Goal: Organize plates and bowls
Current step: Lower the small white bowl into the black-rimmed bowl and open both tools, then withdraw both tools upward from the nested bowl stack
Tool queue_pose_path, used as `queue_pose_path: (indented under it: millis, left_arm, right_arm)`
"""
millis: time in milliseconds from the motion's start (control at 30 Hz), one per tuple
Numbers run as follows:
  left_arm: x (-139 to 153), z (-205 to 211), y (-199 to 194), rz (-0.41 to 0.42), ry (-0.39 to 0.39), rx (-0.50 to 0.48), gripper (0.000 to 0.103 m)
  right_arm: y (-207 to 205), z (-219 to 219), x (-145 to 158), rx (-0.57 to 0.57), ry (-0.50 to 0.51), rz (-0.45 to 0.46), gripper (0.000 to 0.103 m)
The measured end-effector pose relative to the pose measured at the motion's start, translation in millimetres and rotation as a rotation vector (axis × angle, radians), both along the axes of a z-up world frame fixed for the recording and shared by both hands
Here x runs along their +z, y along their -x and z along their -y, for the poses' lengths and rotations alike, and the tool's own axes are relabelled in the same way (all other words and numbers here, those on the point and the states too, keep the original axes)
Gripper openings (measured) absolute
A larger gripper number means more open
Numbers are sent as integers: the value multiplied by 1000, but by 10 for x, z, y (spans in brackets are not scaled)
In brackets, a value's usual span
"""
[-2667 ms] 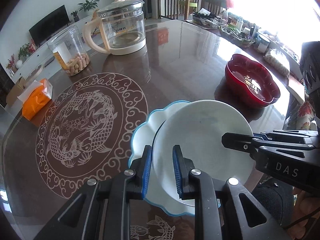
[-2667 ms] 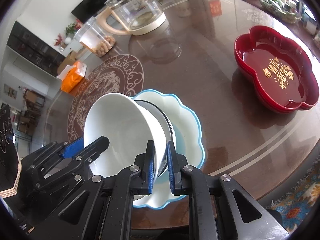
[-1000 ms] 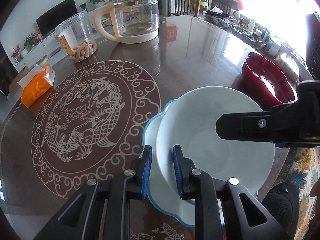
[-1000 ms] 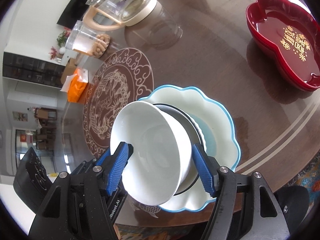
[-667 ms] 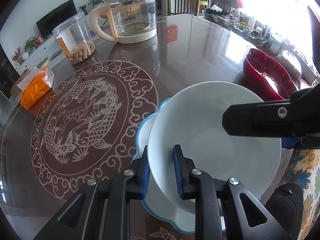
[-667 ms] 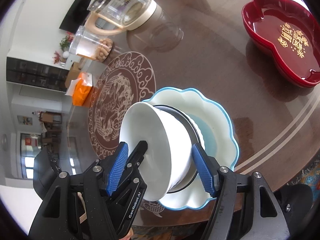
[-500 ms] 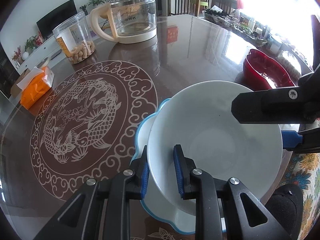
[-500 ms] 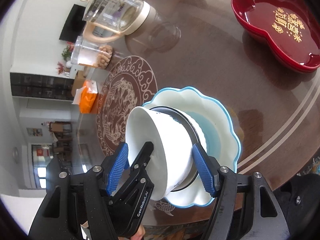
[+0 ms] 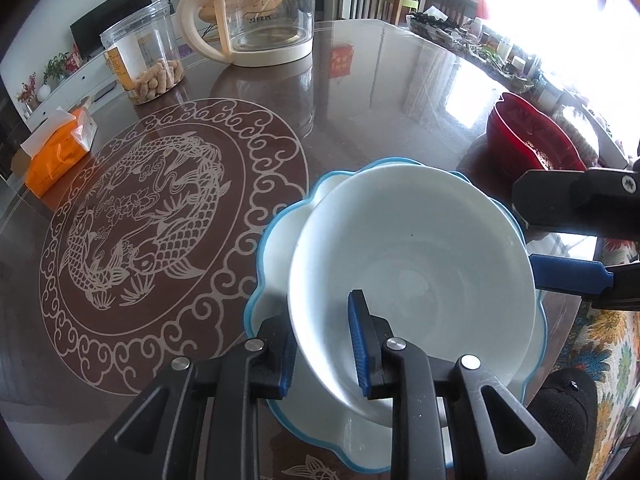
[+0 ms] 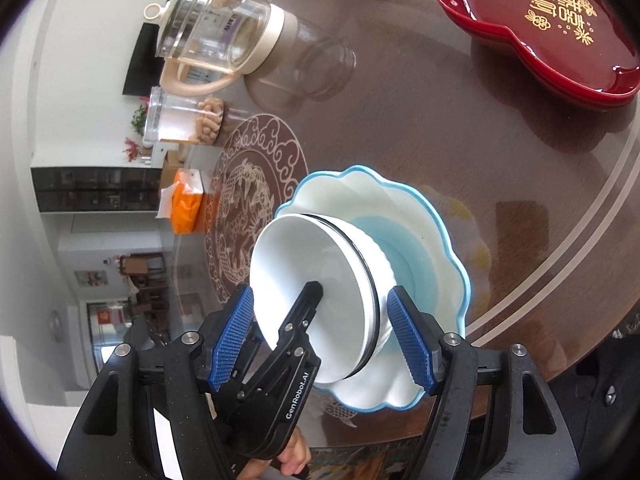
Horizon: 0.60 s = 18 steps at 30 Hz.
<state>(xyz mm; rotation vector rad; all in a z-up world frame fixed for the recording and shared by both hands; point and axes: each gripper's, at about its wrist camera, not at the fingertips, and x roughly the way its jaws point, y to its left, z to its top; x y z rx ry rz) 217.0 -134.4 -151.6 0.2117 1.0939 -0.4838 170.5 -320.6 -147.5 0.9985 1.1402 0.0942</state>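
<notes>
A plain white bowl sits tilted in a stack on a scalloped white plate with a blue rim. My left gripper straddles the bowl's near rim, one finger inside and one outside, closed on it. In the right wrist view the bowl rests in a dark-rimmed bowl on the blue-rimmed plate. My right gripper is open, jaws wide on either side of the stack, touching nothing. Its fingers show at the right of the left wrist view.
A red flower-shaped dish lies at the far right of the brown glass-topped table. A glass kettle, a jar of peanuts and an orange tissue pack stand at the back left.
My right gripper let go of the bowl's rim, opened wide and drew back. My left gripper kept its hold while the bowl settled lower into the stack.
</notes>
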Motion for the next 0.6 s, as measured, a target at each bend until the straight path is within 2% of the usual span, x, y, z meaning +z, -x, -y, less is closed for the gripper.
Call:
queue_pose_path:
  millis: [200,233,267,300,333,367,433,500,600]
  left_arm:
    - [497,-368,131,72,189,43,24]
    - [555,-449,145,72,219,56,30]
    - [595,-530,164,69,246,68,51]
    - [624,-611,190,71,266,85,67]
    - [651,-698,238,92,278,117,92]
    - [675,-784,293,118,284,146,98]
    - [691,-914,386,130,288,166,98]
    - [692,-1049,473,131,298,191,98]
    - [714,-1190,601,171,258,235,98]
  right_arm:
    - [308,-59,467,8,260,186,73]
    - [397,-77,564,-1,313,227,73]
    - [506,-102,662,-15,376,273,73]
    - [633,-138,761,-35,453,319,73]
    - [770,-195,852,-56,539,363,73]
    - [916,-249,929,-80,618,407,73]
    - [1212,-359,1015,-141,746,475,73]
    - [1432,-417,1033,-181,808,519,73]
    - [1737,-466,1091,-244,902,576,73]
